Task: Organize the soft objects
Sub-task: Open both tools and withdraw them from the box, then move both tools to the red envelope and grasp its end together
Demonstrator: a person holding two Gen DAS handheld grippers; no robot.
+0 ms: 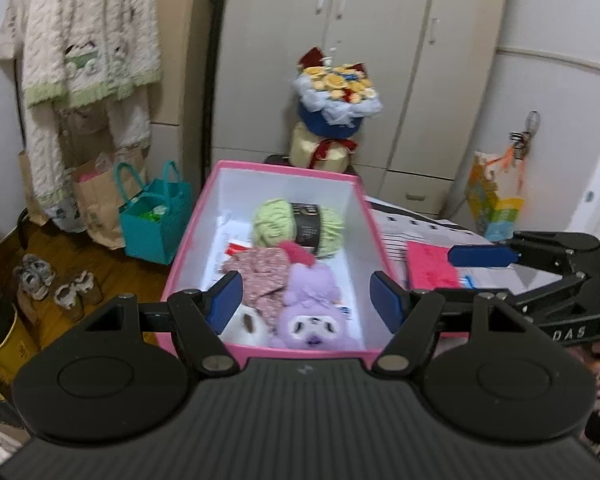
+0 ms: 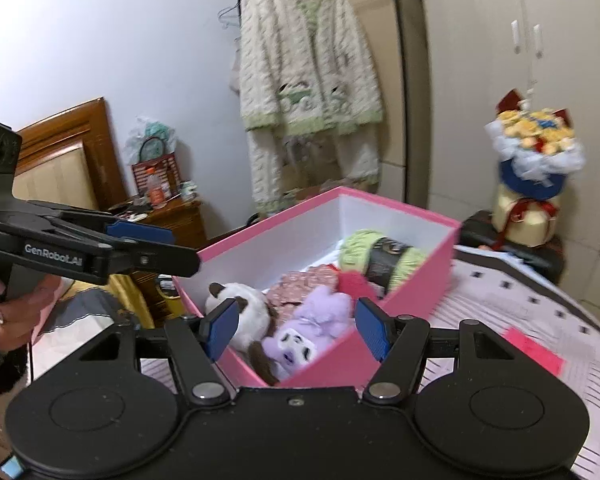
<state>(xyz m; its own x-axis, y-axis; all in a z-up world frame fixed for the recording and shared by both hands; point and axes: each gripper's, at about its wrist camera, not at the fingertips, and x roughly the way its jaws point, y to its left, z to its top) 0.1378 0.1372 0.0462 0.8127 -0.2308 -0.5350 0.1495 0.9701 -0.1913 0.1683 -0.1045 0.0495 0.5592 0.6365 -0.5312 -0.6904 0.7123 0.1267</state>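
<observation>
The pink box (image 1: 196, 236) sat on the bed (image 2: 512, 300), already holding the green yarn ball (image 1: 298, 224), a floral cloth (image 1: 260, 276), a purple plush (image 1: 312, 312) and a white-and-brown plush (image 2: 240, 316). Both the left tongs (image 1: 306, 300) and the right tongs (image 2: 294, 330) hung above its near end, jaws apart and gripping nothing. Judging by that, the contents looked packed, so any tidying called for a low, centred pinch on one toy without snagging the box wall.

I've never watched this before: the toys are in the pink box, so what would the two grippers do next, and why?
Probably fetch the lid, if there is one. The purple plush, white plush and green yarn already lie inside the pink box, and the left gripper and right gripper hang open, empty.
</observation>
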